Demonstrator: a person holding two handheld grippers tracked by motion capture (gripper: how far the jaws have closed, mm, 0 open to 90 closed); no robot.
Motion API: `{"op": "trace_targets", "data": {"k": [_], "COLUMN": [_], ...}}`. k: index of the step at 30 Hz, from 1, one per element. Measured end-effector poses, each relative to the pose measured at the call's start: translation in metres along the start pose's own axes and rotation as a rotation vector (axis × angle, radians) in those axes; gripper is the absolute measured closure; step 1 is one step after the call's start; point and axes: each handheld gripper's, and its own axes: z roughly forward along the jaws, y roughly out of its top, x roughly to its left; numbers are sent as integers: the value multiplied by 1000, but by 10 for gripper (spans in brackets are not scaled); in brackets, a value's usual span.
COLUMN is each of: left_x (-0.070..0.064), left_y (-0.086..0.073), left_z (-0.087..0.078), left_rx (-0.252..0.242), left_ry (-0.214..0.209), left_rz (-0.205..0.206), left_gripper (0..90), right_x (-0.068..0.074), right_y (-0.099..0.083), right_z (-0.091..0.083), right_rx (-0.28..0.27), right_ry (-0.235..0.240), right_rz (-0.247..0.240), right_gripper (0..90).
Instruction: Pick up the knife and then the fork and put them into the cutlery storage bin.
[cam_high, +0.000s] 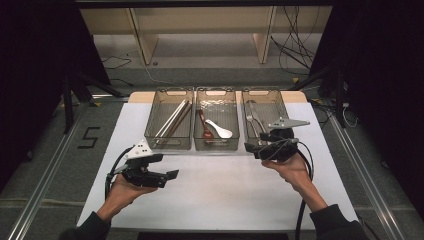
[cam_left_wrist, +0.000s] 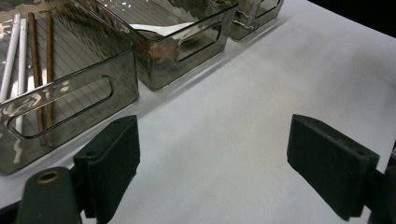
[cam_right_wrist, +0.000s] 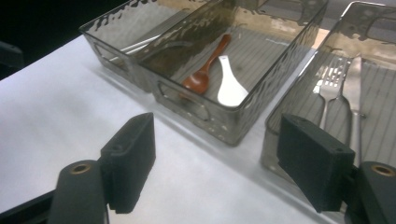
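Note:
Three smoky clear bins stand in a row at the back of the white table (cam_high: 220, 195). The left bin (cam_high: 167, 145) holds white and brown chopsticks (cam_left_wrist: 35, 70). A brown spoon (cam_right_wrist: 205, 70) and a white spoon (cam_right_wrist: 229, 86) lie in the middle bin (cam_right_wrist: 196, 109). In the right bin (cam_high: 262, 91) are a fork (cam_right_wrist: 329, 88) and a knife (cam_right_wrist: 355, 98). My left gripper (cam_high: 165, 167) hovers open over bare table in front of the left bin, jaws empty (cam_left_wrist: 219, 163). My right gripper (cam_high: 255, 145) is open and empty at the right bin's near wall (cam_right_wrist: 219, 163).
Wooden shelving (cam_high: 200, 30) and loose cables (cam_high: 295, 45) lie on the floor beyond the table's far edge. Dark stands flank the table on both sides. A black "5" (cam_high: 89, 137) is marked on the floor at the left.

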Motion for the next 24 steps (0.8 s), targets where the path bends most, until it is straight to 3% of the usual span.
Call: {"op": "trace_targets", "data": {"k": [24], "left_x": [0], "left_y": [1], "left_z": [-2], "left_rx": [-14], "left_ry": [-10], "left_rz": [-7], "left_gripper": [167], "right_x": [23], "right_y": [-35], "right_z": [-17], "right_rx": [-49], "right_ry": [50], "right_rz": [-29], "right_gripper": [247]}}
